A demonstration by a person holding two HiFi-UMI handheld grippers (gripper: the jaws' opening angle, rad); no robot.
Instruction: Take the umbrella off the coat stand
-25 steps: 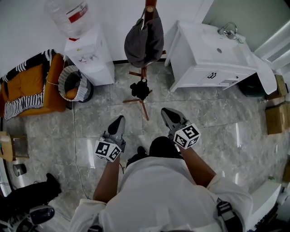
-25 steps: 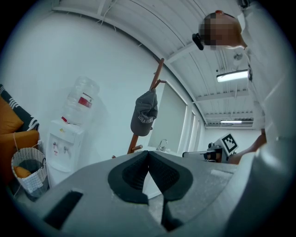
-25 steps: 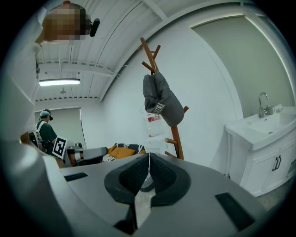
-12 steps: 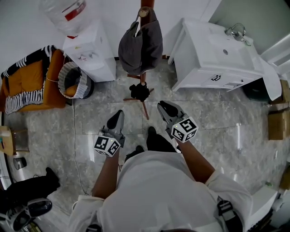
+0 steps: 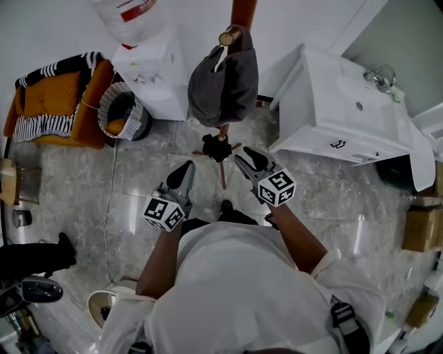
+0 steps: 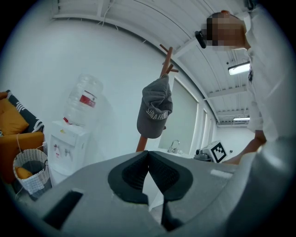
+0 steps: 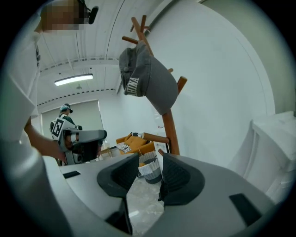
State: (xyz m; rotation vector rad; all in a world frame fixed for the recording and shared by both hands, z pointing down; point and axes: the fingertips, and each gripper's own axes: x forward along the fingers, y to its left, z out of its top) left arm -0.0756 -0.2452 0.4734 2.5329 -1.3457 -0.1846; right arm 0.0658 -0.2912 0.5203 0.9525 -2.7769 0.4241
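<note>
**Head view.** The left tongs were pressed together and empty. The right tongs were opening, also with nothing in them. Both pointed at the foot of the coat stand from either side. A small black bundle hung low on the pole, just above the spread legs, and I took it for the folded umbrella. It was close ahead of both tongs but touched by neither. A grey cap hung from a peg higher up. Because the stand is slim and carries that cap at the top, a sideways tug on the umbrella could rock it or shake the cap loose.

**Left gripper view.** The left tongs met at their tips, with the cap and the pole beyond them. The umbrella did not show here; it probably sat below the jaws' own bulk. Closed as they were, these tongs could brace the pole only by pushing it, which might tip the stand.

**Right gripper view.** The right tongs stood apart, with only the floor and a distant basket in the gap. The pole and a low peg rose just behind them. The umbrella was hidden here too, so the reach would be half blind. The tongs could clamp the peg or pole instead, or the umbrella's loop could snag on its peg when pulled.
</note>
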